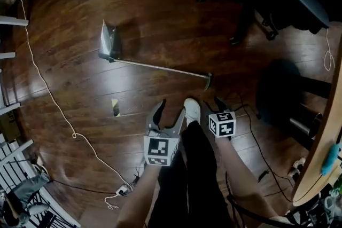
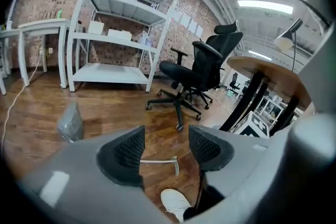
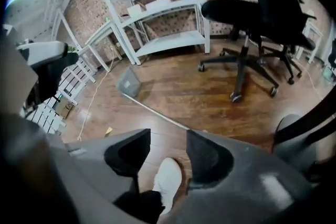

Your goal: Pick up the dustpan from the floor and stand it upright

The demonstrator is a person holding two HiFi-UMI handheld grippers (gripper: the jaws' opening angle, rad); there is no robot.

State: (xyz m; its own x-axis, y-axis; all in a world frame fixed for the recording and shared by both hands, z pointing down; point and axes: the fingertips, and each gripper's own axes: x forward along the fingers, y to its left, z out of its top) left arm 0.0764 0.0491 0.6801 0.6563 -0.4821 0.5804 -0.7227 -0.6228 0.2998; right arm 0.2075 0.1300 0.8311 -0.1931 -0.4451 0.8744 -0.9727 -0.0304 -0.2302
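A grey metal dustpan [image 1: 109, 43] with a long thin silver handle [image 1: 160, 68] lies flat on the dark brown wooden plank floor [image 1: 160, 18]; its pan sits at ten o'clock from the grippers, its handle end at twelve o'clock, just beside a white shoe [image 1: 191, 110]; the left gripper [image 1: 169, 115] and right gripper [image 1: 212, 107] both hang released, jaws apart, grasping nothing, clear of the dustpan.

The person wears black trousers [image 1: 187, 184] and a white shoe [image 1: 191, 110]. The left tool [image 1: 170, 112] and right tool [image 1: 212, 105] have smooth grey bodies and black ribbed pads [image 2: 125, 150]. Each carries a white cube [image 1: 160, 151] printed with black square markers.
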